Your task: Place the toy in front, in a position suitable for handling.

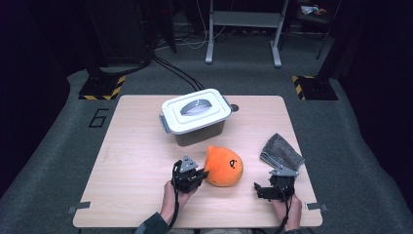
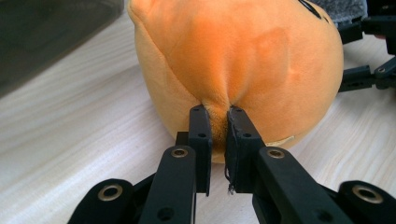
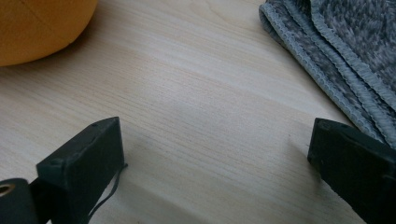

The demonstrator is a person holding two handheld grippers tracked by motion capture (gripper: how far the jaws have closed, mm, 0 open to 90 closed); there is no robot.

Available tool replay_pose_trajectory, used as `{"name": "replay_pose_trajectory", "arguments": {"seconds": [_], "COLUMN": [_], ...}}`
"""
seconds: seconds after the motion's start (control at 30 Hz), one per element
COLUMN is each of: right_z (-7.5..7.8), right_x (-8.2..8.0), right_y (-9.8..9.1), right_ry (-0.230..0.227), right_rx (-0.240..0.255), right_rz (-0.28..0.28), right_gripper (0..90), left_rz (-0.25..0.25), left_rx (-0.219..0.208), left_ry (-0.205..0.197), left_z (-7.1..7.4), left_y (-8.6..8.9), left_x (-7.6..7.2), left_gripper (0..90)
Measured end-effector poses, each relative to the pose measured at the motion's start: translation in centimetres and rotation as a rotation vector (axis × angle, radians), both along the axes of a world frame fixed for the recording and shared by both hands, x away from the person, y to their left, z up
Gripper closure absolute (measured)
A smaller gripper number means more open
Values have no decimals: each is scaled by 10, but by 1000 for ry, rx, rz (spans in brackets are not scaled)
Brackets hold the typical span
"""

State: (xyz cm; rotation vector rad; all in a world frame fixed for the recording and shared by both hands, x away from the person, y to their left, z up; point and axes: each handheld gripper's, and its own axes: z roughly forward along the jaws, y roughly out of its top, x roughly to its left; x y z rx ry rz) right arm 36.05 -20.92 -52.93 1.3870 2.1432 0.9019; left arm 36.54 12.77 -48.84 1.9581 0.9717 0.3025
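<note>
Orange plush toy (image 2: pixel 243 60) lies on the wooden table (image 1: pixel 131 161), directly ahead of the left gripper (image 2: pixel 218 122) and touching it. Left gripper jaws drawn almost together, pinching a fold of the toy's orange fabric between the tips; the plush puckers inward at the pinch. In the high view the left gripper (image 1: pixel 200 174) sits at the toy's (image 1: pixel 224 165) near-left edge, a hand (image 1: pixel 171 195) behind it.

Right gripper (image 3: pixel 219 154) jaws spread wide, nothing between them but bare tabletop; it touches no object. In the high view the right gripper (image 1: pixel 258 187) rests low on the table, just off the toy's right side, not in contact.

Grey knit cloth (image 3: pixel 341 51) lies just beyond the right gripper's far jaw, close but apart. White-lidded grey storage box (image 1: pixel 196 116) stands beyond the toy, well away from both grippers, lid on, handle flat.

Count: one plush toy, one cloth, one box, two grippers
</note>
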Motion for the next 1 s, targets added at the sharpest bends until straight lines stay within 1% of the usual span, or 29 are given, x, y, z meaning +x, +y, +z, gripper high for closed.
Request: {"name": "replay_pose_trajectory", "arguments": {"seconds": [0.1,0.13,0.2,0.23,0.27,0.43,0.6,0.7,0.73,0.8,0.83,0.9,0.93,0.97,1.0], "right_z": [0,0,0,0,0,0,0,0,0,1,1,2,2,3,4], "right_x": [0,0,0,0,0,0,0,0,0,0,1,2,2,3,4], "right_y": [0,0,0,0,0,0,0,0,0,0,-1,0,-1,-3,-4], "right_ry": [2,1,1,1,2,3,1,4,5,7,6,17,15,10,19], "right_rx": [2,1,0,1,0,1,0,1,1,-1,-5,6,10,6,22], "right_rz": [-6,-11,-11,-11,-11,-7,-6,-8,-7,-6,3,-5,-2,9,2], "right_gripper": [27,27,27,27,27,29,29,28,28,29,29,52,71,72,71], "left_rz": [7,6,3,-2,-8,-17,-28,-38,-37,-43,-50,-58,-59,-62,-62], "left_rx": [-13,-19,-19,-41,-52,-40,-26,-21,-30,-33,-32,-21,-28,-22,-22], "left_ry": [26,29,25,41,50,19,4,1,0,6,1,-2,0,-3,-3], "left_z": [-4,-5,-5,-6,-7,-8,-6,-5,-5,-4,-3,-2,-1,-1,-1], "left_y": [-2,-4,-6,-8,-10,-19,-19,-18,-19,-18,-18,-18,-18,-17,-17], "left_x": [-2,-3,-4,-4,-3,-3,0,1,1,1,1,2,1,2,2], "left_gripper": [822,822,822,822,822,821,819,819,818,817,816,815,814,813,813]}}
